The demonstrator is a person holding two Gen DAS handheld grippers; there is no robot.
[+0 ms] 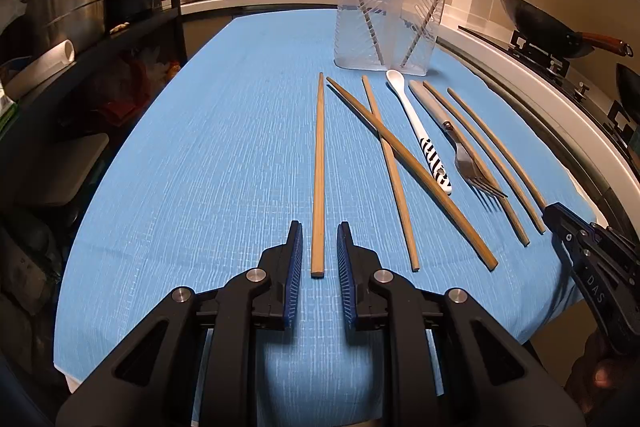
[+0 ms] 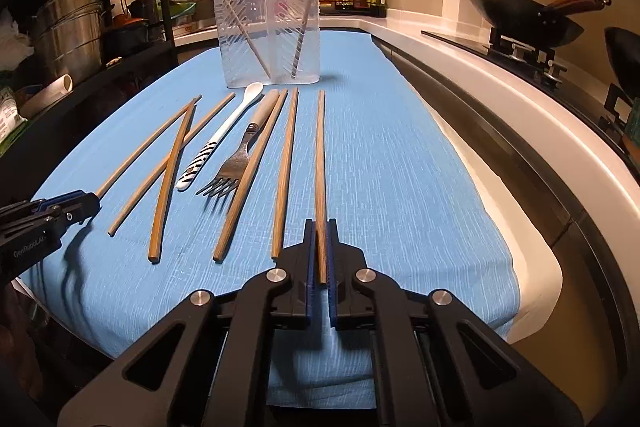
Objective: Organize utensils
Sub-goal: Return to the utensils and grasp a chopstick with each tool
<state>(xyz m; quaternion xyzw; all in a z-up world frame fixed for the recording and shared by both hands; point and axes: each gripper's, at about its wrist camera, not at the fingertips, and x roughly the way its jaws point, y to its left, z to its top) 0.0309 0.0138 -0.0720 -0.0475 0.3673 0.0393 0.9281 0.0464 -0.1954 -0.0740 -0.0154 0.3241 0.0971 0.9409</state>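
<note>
Left gripper (image 1: pixel 318 239) sits spread either side of the leftmost chopstick (image 1: pixel 319 171), not touching it; right gripper (image 2: pixel 320 239) is clamped on the rightmost chopstick (image 2: pixel 321 163) on the blue cloth (image 2: pixel 400 187).

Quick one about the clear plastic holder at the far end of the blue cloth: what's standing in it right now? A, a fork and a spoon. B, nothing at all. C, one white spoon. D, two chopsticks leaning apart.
D: two chopsticks lean in opposite directions inside the clear holder, while the fork and white spoon lie on the blue cloth.
</note>
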